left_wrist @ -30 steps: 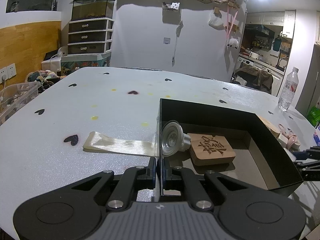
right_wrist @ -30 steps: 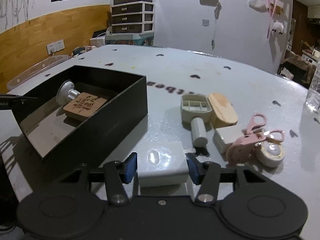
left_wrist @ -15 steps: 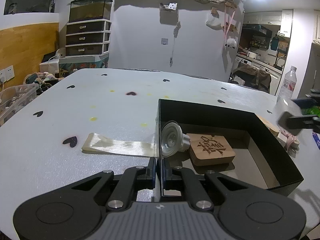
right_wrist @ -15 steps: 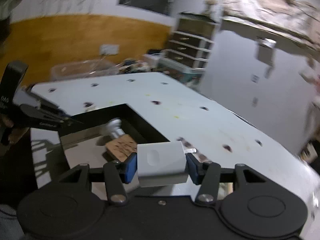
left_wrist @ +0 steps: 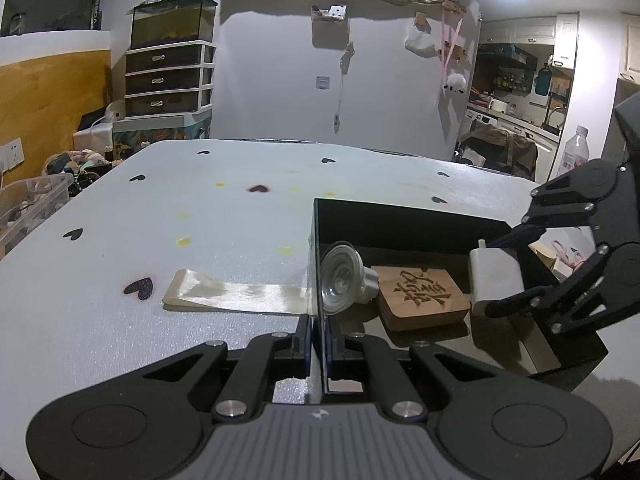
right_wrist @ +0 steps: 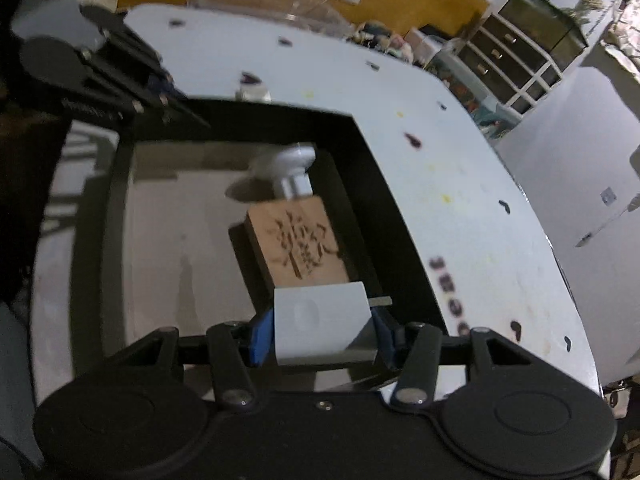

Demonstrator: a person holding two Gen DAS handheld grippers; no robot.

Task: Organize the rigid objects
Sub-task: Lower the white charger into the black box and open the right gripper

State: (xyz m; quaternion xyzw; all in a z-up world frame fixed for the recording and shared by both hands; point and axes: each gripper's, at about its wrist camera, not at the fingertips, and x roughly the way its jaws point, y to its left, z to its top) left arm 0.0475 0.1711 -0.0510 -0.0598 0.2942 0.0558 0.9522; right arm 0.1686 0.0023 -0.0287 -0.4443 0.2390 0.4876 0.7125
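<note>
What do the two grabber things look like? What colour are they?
Both are matte black. The left gripper has a grey ribbed strip across its body, round discs on each side, angled linkage bars and silver screws. The right gripper has the same build, and its jaws carry blue pads. No cables or sleeves show.
</note>
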